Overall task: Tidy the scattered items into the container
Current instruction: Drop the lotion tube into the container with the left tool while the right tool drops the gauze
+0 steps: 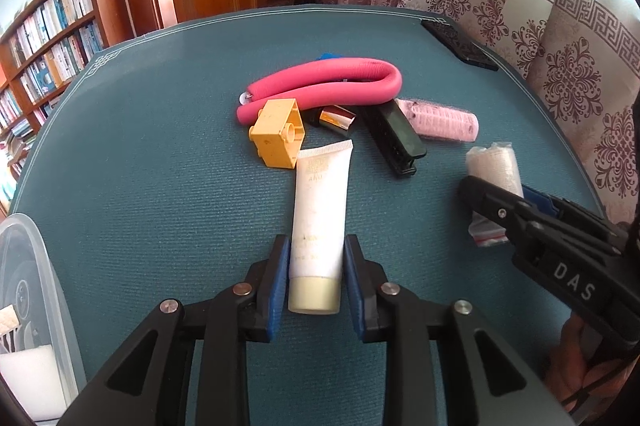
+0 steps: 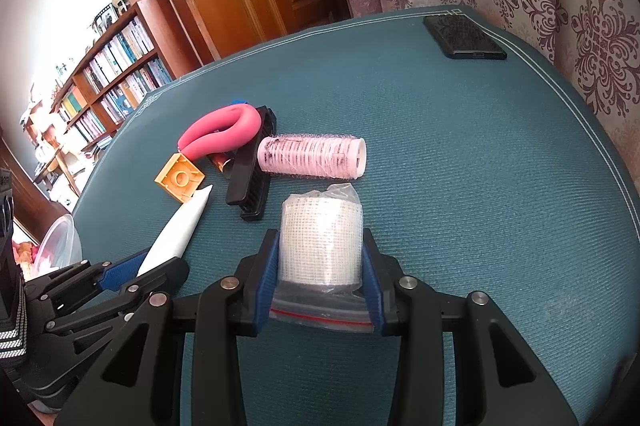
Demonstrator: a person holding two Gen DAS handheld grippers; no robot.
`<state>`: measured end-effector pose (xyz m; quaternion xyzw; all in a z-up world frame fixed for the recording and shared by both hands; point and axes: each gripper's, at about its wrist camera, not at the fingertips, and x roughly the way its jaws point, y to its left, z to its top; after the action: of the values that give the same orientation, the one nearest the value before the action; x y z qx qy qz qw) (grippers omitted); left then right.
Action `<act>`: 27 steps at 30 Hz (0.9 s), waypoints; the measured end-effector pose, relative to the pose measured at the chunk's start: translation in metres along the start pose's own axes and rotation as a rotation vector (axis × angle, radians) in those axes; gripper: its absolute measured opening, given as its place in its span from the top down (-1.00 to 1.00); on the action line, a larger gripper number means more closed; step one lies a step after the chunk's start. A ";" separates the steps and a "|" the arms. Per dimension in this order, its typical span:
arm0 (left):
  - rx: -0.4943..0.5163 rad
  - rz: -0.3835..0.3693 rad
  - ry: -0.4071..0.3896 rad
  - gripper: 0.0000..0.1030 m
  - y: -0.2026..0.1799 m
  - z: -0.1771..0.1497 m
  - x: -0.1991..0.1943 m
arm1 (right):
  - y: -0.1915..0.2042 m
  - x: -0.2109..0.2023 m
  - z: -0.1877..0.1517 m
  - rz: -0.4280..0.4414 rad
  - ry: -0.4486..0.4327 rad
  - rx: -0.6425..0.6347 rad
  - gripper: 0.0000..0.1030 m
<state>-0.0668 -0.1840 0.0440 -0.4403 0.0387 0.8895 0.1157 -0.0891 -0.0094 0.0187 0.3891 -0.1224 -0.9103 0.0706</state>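
The left gripper (image 1: 316,278) has its blue fingers (image 1: 280,278) on either flank of the white tube (image 1: 320,222) near its cap, seemingly touching though not visibly squeezing; light, soft-walled and slick, it is best pinched low by the stiffer cap end. The right gripper (image 2: 320,278) brackets the bagged gauze roll (image 2: 322,242), squashy with a slippery bag, so grip the roll itself. Both lie on the desk (image 1: 160,166), the container (image 1: 36,286) at far left.
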 end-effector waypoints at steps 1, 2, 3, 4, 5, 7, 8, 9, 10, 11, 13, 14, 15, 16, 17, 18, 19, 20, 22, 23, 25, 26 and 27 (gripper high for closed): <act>-0.002 0.001 -0.001 0.33 0.000 0.001 0.000 | 0.000 0.000 0.000 0.001 -0.001 -0.001 0.17; -0.005 0.001 -0.002 0.25 0.000 0.001 0.001 | 0.000 0.000 0.000 0.000 -0.001 -0.003 0.16; -0.006 0.000 -0.003 0.20 -0.001 0.002 0.002 | 0.001 0.000 0.000 -0.002 -0.002 -0.005 0.16; -0.008 0.001 -0.005 0.15 -0.002 0.003 0.003 | 0.001 0.000 -0.001 -0.005 -0.004 -0.009 0.16; -0.006 0.008 -0.008 0.15 -0.003 0.003 0.003 | 0.002 0.000 -0.002 -0.008 -0.005 -0.014 0.16; 0.001 0.019 -0.013 0.16 -0.005 0.002 0.003 | 0.003 0.000 -0.002 -0.012 -0.006 -0.023 0.16; 0.003 0.020 -0.017 0.35 -0.005 0.002 0.002 | 0.003 -0.001 -0.002 -0.012 -0.006 -0.026 0.17; 0.004 0.018 -0.018 0.44 -0.005 0.001 0.002 | 0.002 -0.001 -0.002 -0.013 -0.007 -0.024 0.23; 0.000 0.016 -0.017 0.43 -0.005 0.001 0.001 | 0.001 -0.001 -0.002 -0.008 -0.007 -0.020 0.23; -0.008 0.010 -0.016 0.43 -0.003 0.000 0.000 | 0.000 -0.002 -0.002 -0.002 -0.008 -0.014 0.24; -0.018 0.009 -0.021 0.43 -0.001 -0.002 -0.005 | -0.001 -0.003 -0.002 0.010 -0.008 -0.002 0.24; -0.020 0.013 -0.028 0.43 0.000 -0.003 -0.009 | -0.001 -0.003 -0.002 0.019 -0.008 0.002 0.24; -0.023 0.014 -0.034 0.43 0.001 -0.003 -0.012 | -0.001 -0.004 -0.002 0.026 -0.008 0.005 0.24; -0.026 0.014 -0.041 0.43 0.002 -0.003 -0.016 | -0.001 -0.004 -0.002 0.031 -0.011 0.005 0.24; -0.029 0.015 -0.050 0.43 0.004 -0.004 -0.021 | 0.001 -0.005 -0.002 0.033 -0.015 0.002 0.24; -0.032 0.018 -0.059 0.43 0.006 -0.004 -0.025 | 0.002 -0.007 -0.003 0.035 -0.019 0.000 0.24; -0.035 0.023 -0.068 0.43 0.007 -0.004 -0.030 | 0.004 -0.008 -0.003 0.038 -0.022 -0.003 0.24; -0.037 0.029 -0.078 0.43 0.009 -0.004 -0.034 | 0.005 -0.009 -0.003 0.040 -0.026 -0.005 0.24; -0.046 0.042 -0.095 0.43 0.013 -0.006 -0.043 | 0.008 -0.011 -0.004 0.044 -0.030 -0.006 0.24; -0.052 0.045 -0.101 0.43 0.016 -0.007 -0.047 | 0.009 -0.012 -0.004 0.048 -0.032 -0.006 0.24; -0.062 0.057 -0.115 0.43 0.021 -0.008 -0.054 | 0.013 -0.015 -0.005 0.058 -0.034 -0.006 0.24; -0.067 0.069 -0.124 0.43 0.025 -0.010 -0.058 | 0.016 -0.017 -0.005 0.062 -0.035 -0.010 0.24; -0.071 0.081 -0.132 0.43 0.028 -0.011 -0.061 | 0.020 -0.019 -0.005 0.064 -0.037 -0.016 0.24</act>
<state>-0.0296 -0.2232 0.0848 -0.3824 0.0173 0.9214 0.0663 -0.0718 -0.0252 0.0334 0.3676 -0.1285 -0.9156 0.1004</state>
